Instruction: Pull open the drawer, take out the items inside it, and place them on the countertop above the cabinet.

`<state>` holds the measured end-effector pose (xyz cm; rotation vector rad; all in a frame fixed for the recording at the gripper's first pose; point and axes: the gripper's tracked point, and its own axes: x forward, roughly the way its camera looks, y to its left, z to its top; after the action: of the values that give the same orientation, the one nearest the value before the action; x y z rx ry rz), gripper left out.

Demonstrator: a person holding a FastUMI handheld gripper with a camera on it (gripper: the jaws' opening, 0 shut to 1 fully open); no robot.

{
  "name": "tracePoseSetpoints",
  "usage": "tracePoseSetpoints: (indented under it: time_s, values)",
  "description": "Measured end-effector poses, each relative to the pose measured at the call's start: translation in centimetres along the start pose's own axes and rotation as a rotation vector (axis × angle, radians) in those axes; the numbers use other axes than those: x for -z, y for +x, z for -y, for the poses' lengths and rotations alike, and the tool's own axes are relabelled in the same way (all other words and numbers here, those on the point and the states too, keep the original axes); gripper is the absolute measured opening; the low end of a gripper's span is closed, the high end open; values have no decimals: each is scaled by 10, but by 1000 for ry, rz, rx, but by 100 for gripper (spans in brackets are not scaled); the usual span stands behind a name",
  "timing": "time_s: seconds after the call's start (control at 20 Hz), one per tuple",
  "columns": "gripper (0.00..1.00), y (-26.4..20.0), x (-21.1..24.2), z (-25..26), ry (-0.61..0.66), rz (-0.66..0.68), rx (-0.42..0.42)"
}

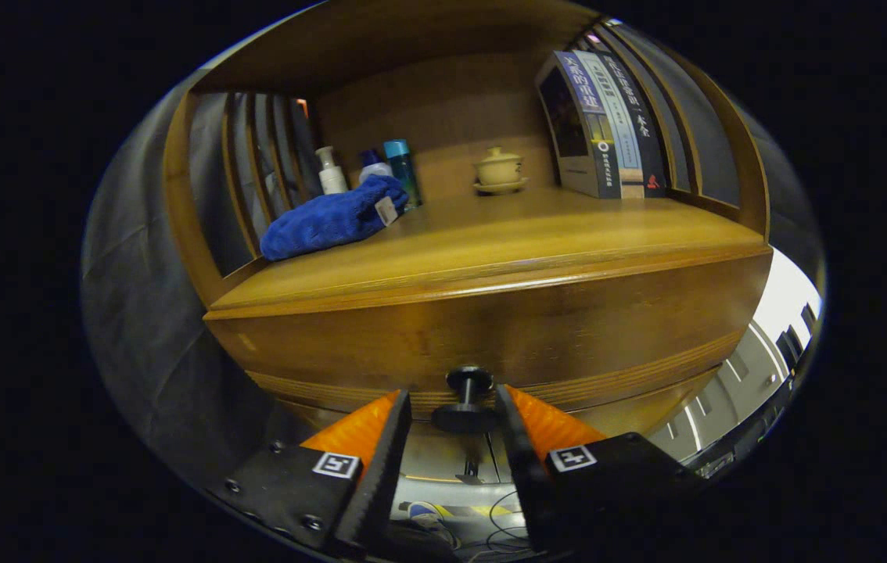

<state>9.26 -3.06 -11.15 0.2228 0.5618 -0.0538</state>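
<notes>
A wooden cabinet's drawer front (pixel 490 336) sits just under the countertop (pixel 490 242), and it looks closed. Its black knob (pixel 465 399) stands between my gripper's (pixel 455 400) two orange fingers (pixel 365 426). The right pad is at the knob's disc. A narrow gap shows between the left pad and the disc, so the jaws flank the knob without both pressing on it. The drawer's inside is hidden.
On the countertop lie a blue towel (pixel 330 219) at the left, three small bottles (pixel 369 168) behind it, a lidded tea cup (pixel 499 168) at the back middle and upright books (pixel 604 125) at the right. Slatted wooden sides (pixel 256 164) enclose the shelf.
</notes>
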Motion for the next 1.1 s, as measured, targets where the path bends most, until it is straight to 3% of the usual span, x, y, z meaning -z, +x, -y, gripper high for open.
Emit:
tracePoseSetpoints:
  time_s: [0.25,0.4,1.1]
  values:
    - [53,9,9,7,81,-56,-1]
    - [38,6,10,9,35,-66,7]
    - [38,-71,50,1,-6,-164,-52]
